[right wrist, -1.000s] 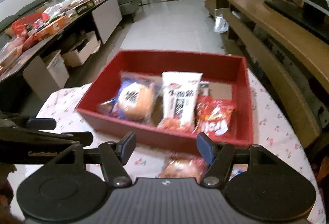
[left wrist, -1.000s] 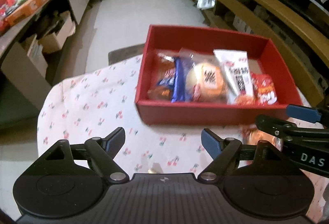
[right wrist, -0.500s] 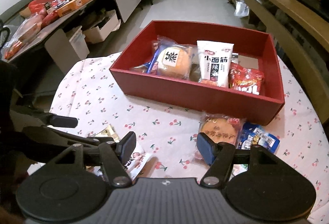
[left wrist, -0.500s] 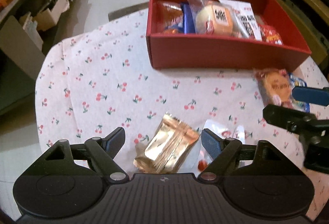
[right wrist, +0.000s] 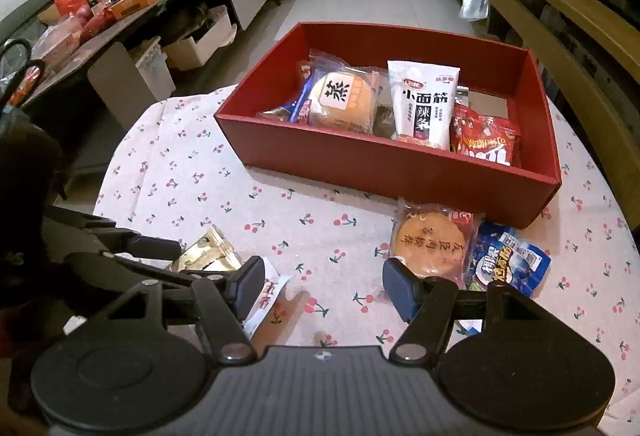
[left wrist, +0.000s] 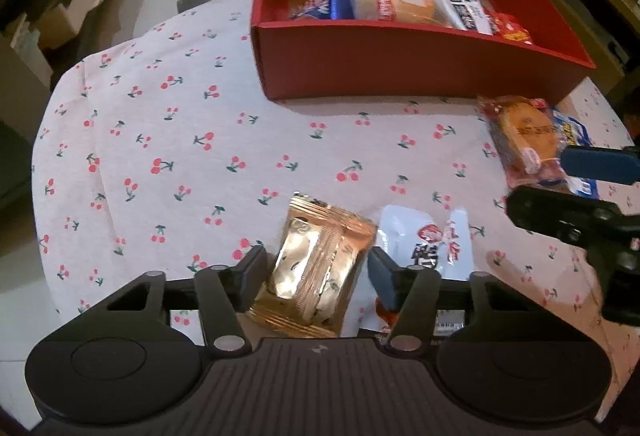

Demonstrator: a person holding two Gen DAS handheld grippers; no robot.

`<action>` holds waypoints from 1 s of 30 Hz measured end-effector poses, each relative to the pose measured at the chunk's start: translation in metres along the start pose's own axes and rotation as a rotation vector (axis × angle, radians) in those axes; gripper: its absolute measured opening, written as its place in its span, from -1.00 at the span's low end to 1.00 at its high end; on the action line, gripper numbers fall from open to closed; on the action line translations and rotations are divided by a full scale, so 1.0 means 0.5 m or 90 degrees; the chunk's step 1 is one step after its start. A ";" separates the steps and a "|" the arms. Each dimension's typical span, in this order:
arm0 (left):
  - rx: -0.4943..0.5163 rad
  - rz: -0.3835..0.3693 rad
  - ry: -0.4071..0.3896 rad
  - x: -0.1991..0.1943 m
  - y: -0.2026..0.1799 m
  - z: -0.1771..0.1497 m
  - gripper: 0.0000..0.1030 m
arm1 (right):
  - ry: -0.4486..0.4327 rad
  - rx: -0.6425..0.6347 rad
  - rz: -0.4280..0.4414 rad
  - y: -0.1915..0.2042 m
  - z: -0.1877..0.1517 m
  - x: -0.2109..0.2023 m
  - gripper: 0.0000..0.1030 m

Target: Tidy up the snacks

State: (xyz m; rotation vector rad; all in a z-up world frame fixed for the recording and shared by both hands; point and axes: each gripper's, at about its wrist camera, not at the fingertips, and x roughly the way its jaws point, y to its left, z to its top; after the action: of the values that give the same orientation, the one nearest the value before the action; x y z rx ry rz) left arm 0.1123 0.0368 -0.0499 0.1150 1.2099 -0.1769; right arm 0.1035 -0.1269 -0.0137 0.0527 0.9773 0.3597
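The left hand-held gripper [left wrist: 316, 276] is closing its jaws around a gold snack packet [left wrist: 318, 272] that lies on the desk [left wrist: 160, 140]; whether the pads already press it I cannot tell. The right hand-held gripper [right wrist: 324, 286] stands wide and empty, just beside a round cake packet [right wrist: 430, 242]. Behind them, a red box [right wrist: 384, 164] holds several snacks.
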 end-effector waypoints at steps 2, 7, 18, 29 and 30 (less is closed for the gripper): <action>-0.001 -0.012 0.005 -0.002 -0.004 -0.005 0.08 | 0.001 0.000 0.000 0.000 0.000 0.000 0.54; 0.004 -0.025 0.007 -0.013 -0.016 -0.015 0.01 | 0.012 -0.009 -0.005 0.004 -0.003 0.009 0.54; -0.030 -0.010 0.004 -0.021 0.009 -0.015 -0.04 | 0.036 -0.027 -0.015 0.024 -0.007 0.034 0.54; -0.068 0.008 0.006 -0.029 0.042 -0.015 0.15 | 0.069 -0.057 -0.009 0.066 -0.015 0.071 0.56; -0.075 0.013 0.002 -0.033 0.050 -0.012 0.20 | 0.072 -0.059 -0.009 0.068 -0.015 0.075 0.56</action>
State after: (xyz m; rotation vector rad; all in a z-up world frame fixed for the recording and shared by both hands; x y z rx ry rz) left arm 0.1060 0.0635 -0.0368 0.0247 1.2193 -0.0870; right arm 0.1071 -0.0834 -0.0411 -0.0594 1.0710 0.3974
